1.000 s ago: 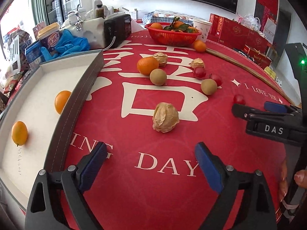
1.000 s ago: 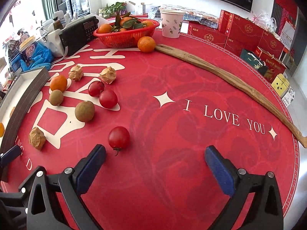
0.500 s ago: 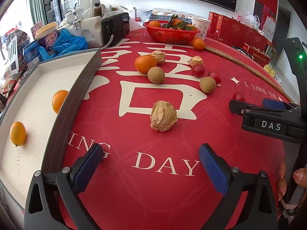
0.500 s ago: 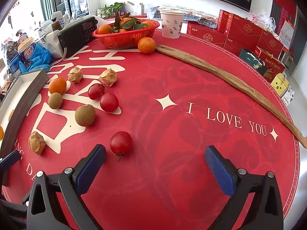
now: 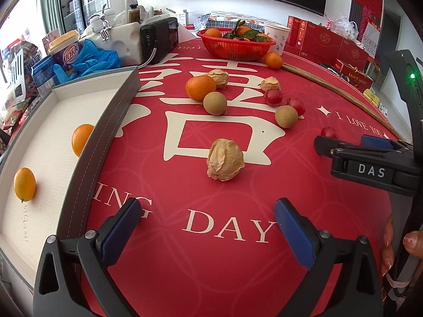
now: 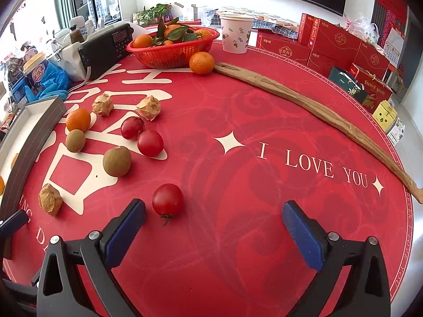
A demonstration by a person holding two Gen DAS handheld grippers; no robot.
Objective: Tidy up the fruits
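My left gripper (image 5: 207,211) hangs open over the red tablecloth with nothing between its fingers. A papery husk fruit (image 5: 224,159) lies just ahead of it. To the left, a white-lined grey tray (image 5: 105,142) holds two oranges (image 5: 82,138) (image 5: 25,185). My right gripper (image 6: 214,211) is open too. A red tomato (image 6: 168,200) rests on the cloth just beyond its left fingertip, untouched. Farther back lie an orange (image 6: 78,119), two brown-green round fruits (image 6: 117,161), two more tomatoes (image 6: 150,142) and two more husk fruits (image 6: 148,107).
A red basket (image 6: 171,52) of leafy oranges stands at the back, with a loose orange (image 6: 201,62) beside it. A long wooden stick (image 6: 317,111) crosses the right side. A black radio (image 6: 105,47), paper cup (image 6: 236,35), blue gloves and red gift boxes (image 6: 335,42) crowd the far edge.
The left gripper's jaws have spread a little wider. Both hands and all the fruit have stayed where they were.
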